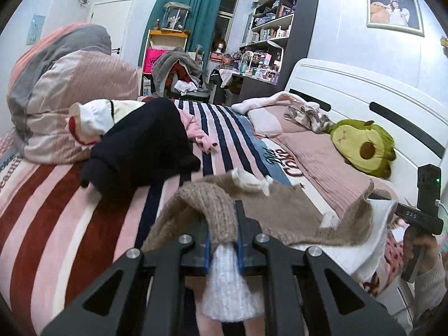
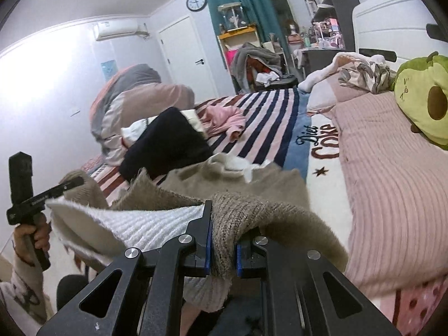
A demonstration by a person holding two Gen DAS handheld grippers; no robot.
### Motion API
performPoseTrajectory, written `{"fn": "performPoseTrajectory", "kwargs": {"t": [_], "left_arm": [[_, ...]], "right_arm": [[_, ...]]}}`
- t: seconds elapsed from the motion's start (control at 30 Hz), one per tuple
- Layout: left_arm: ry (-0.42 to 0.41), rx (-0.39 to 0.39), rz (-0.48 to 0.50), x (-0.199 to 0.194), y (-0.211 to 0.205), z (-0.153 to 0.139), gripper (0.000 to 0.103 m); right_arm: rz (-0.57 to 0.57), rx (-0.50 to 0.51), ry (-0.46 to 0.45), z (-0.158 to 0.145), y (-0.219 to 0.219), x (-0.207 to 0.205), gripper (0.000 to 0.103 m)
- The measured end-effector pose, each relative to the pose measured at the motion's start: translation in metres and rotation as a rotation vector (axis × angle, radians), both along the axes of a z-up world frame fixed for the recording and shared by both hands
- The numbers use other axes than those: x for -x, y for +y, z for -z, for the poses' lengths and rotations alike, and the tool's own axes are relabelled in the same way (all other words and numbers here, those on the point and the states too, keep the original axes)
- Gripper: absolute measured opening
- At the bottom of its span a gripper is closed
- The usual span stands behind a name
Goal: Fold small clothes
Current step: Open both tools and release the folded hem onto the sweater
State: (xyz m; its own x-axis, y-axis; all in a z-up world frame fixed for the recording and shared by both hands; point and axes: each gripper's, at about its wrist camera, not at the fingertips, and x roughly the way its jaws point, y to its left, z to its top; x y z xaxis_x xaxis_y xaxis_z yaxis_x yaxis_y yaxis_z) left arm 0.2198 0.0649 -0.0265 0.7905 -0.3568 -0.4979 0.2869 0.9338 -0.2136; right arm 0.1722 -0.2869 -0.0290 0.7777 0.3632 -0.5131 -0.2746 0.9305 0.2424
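A beige knitted sweater (image 1: 285, 212) with white trim is lifted off the striped bed between both grippers. My left gripper (image 1: 223, 240) is shut on one bottom corner of it, the beige knit bunched between the blue pads and a white ribbed hem hanging below. My right gripper (image 2: 223, 246) is shut on the other corner of the sweater (image 2: 240, 187), with the knit draped over its fingers. In the left wrist view the right gripper's body (image 1: 420, 215) shows at the far right, held by a hand. The left gripper's body (image 2: 30, 196) appears at the left of the right wrist view.
A black garment (image 1: 145, 151), a white one (image 1: 92, 120) and a pink one (image 1: 196, 131) lie further up the striped blanket (image 1: 56, 210). A rolled duvet (image 1: 64, 89) sits at the left. A pink pillow (image 2: 392, 182), avocado plush (image 1: 364, 145) and white headboard (image 1: 364, 100) are at the right.
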Motion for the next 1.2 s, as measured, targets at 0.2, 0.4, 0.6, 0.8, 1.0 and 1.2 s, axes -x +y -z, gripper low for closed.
{"fn": "performPoseTrajectory", "kwargs": {"t": [0.2,0.4,0.6,0.8,1.0,1.2], "left_arm": [[-0.006,-0.062,-0.004,-0.081,-0.022,0.000,0.011],[0.004,-0.111,-0.004,-0.153,-0.042,0.013,0.011],[0.029,-0.189,-0.017,-0.212,-0.058,0.040,0.011],[0.093,-0.224,-0.051,-0.248,-0.058,0.074,0.014],[0.061,-0.223,-0.082,-0.240,-0.051,0.078,0.065],[0.011,-0.205,-0.066,-0.211,-0.044,0.045,0.068]], "right_arm": [[0.039,0.015,0.006,0.003,-0.019,-0.061,0.006],[0.076,0.017,0.062,0.022,-0.042,-0.125,0.006],[0.098,0.046,0.118,0.045,-0.056,-0.176,0.006],[0.115,0.096,0.180,0.067,-0.050,-0.207,0.006],[0.120,0.054,0.203,0.077,-0.052,-0.214,0.016],[0.150,0.075,0.199,0.064,-0.053,-0.200,0.059]]}}
